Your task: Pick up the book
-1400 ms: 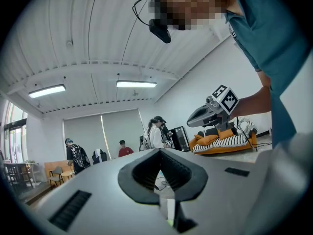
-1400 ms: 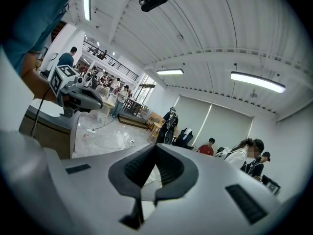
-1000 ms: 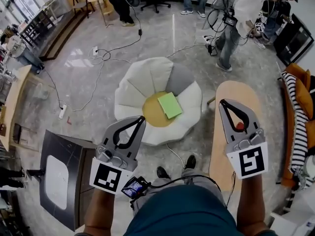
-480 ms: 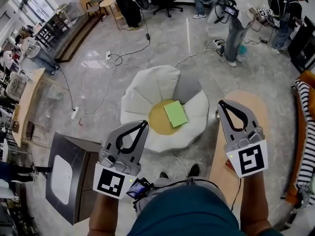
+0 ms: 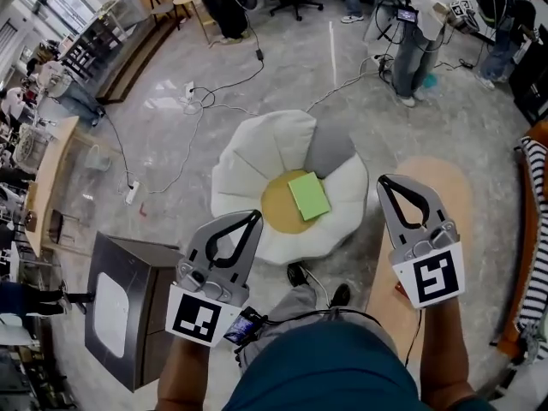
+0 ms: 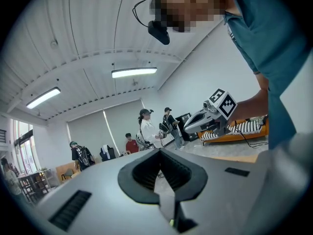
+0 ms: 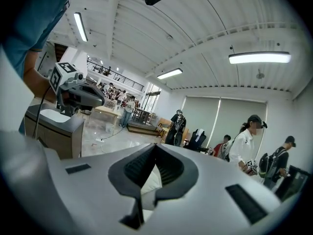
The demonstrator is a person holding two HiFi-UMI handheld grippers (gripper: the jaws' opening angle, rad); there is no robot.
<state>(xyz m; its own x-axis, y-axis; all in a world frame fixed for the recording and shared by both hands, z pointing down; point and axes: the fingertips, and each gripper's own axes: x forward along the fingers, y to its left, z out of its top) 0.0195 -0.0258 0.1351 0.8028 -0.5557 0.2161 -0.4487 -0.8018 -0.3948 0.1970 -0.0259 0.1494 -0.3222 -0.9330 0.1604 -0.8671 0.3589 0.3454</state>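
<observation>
A light green book (image 5: pixel 309 195) lies flat on the yellow centre of a white flower-shaped floor seat (image 5: pixel 257 157). My left gripper (image 5: pixel 254 216) hovers just short of the seat's near left petals, its jaws shut with nothing between them. My right gripper (image 5: pixel 384 179) hangs to the right of the seat, above a wooden oval table (image 5: pixel 432 229), also shut and empty. Both point away from me, roughly level, and stand clear of the book. In the left gripper view the closed tips (image 6: pixel 159 151) meet, with the right gripper (image 6: pixel 188 127) beside them. The right gripper view shows its own closed tips (image 7: pixel 155 145).
A dark grey cabinet (image 5: pixel 120 302) with a white top stands at my lower left. Cables (image 5: pixel 184 135) trail over the marble floor beyond the seat. Several people (image 5: pixel 411 32) stand at the far side. A striped cushion (image 5: pixel 535 221) lies on an orange sofa at the right.
Both grippers have moved forward with me toward the flower seat. The seat and book now sit a little lower and further right in the head view. The jaws stayed shut.
</observation>
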